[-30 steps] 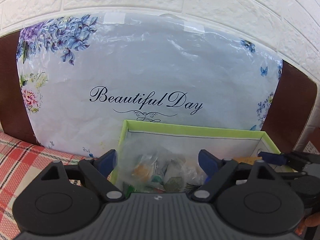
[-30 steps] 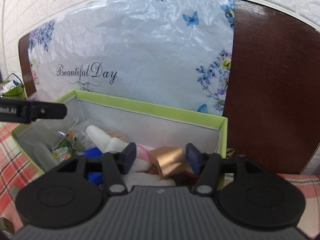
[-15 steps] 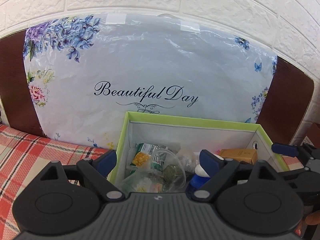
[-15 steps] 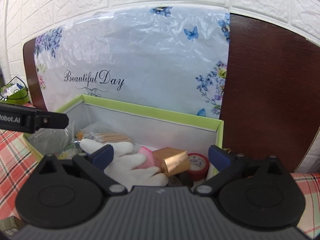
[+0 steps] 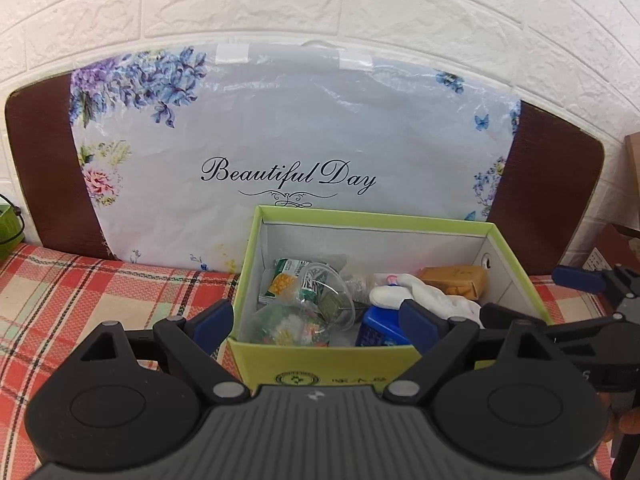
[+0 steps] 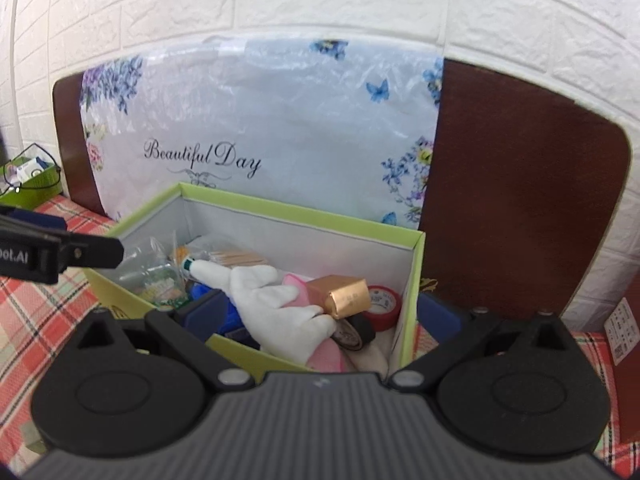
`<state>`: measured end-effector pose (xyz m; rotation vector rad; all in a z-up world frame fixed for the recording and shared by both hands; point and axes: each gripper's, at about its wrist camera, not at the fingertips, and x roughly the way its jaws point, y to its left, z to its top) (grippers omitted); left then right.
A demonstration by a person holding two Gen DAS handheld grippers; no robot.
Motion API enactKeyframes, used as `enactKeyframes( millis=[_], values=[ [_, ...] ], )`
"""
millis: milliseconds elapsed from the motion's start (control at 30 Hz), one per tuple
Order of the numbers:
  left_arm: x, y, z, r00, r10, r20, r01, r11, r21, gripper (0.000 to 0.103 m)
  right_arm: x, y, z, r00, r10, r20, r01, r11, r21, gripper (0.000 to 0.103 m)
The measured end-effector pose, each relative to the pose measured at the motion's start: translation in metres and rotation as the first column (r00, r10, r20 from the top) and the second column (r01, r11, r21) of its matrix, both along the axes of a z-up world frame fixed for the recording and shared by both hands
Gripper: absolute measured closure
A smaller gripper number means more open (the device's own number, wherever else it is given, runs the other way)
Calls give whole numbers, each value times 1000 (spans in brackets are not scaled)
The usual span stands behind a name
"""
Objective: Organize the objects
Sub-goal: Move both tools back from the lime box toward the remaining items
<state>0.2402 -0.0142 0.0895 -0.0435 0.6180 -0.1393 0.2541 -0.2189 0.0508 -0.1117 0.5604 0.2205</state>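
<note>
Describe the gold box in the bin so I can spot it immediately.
Find the green box on the plaid cloth in front of the floral bag. Inside, toward its right end, a gold box lies against a white plush, beside a red tape roll. It alone is shiny, metallic and box-shaped.

My right gripper point(image 6: 320, 320), a second ago closed on the gold packet point(image 6: 346, 294), has spread wide and let it go; the packet now lies in the green box point(image 6: 304, 216) against the white glove point(image 6: 276, 304). Both grippers have pulled back, so the box sits lower centre, its front wall now showing past my left gripper point(image 5: 316, 322).
</note>
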Motion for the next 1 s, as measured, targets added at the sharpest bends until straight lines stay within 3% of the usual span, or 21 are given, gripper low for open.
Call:
enactKeyframes(
  millis=[233, 433, 1000],
  values=[
    [-49, -4, 16, 998, -13, 55, 12, 1000, 13, 10, -45, 2, 22, 999, -28, 15, 29, 999, -42, 0],
    [-89, -7, 16, 996, -37, 83, 35, 999, 26, 10, -91, 2, 29, 999, -21, 39, 22, 1000, -18, 0],
    [-144, 10, -33, 1000, -14, -18, 13, 999, -45, 10, -184, 13, -2, 999, 13, 49, -12, 999, -30, 0]
  ],
)
